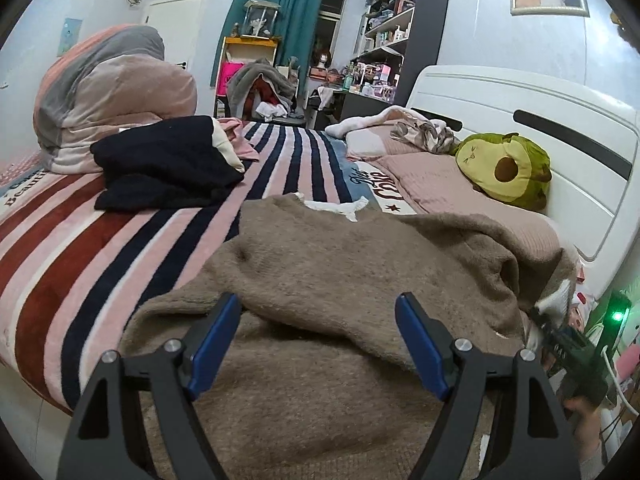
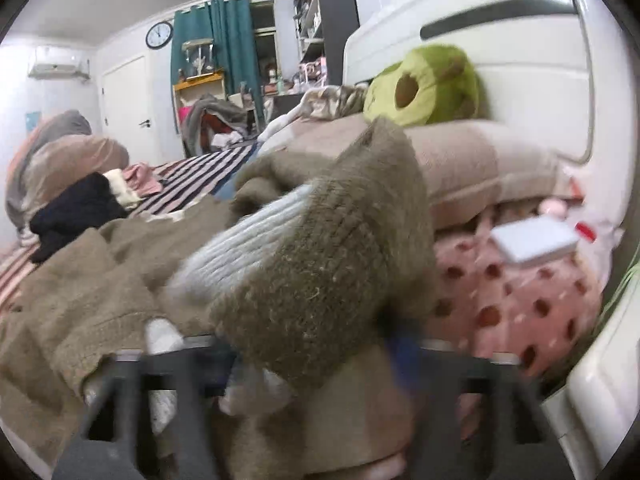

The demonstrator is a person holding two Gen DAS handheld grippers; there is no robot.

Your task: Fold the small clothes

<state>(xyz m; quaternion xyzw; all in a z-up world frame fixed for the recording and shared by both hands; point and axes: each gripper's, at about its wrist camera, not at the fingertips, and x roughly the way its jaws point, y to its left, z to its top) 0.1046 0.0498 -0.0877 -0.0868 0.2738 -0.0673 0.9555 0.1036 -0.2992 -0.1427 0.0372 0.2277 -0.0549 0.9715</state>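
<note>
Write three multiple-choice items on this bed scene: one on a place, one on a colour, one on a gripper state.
1. Where does the avocado plush lie?
A. on the pillow by the headboard
B. on the floor
C. on the black clothes

2. What colour is the sweater being folded?
A. red
B. taupe brown
C. white

3. How is the left gripper?
A. shut on the sweater
B. out of view
C. open above the sweater

Key: 1 A, it rests on the pink pillow against the white headboard; 2 B, the knit is brown; 3 C, its blue fingers stand wide apart.
</note>
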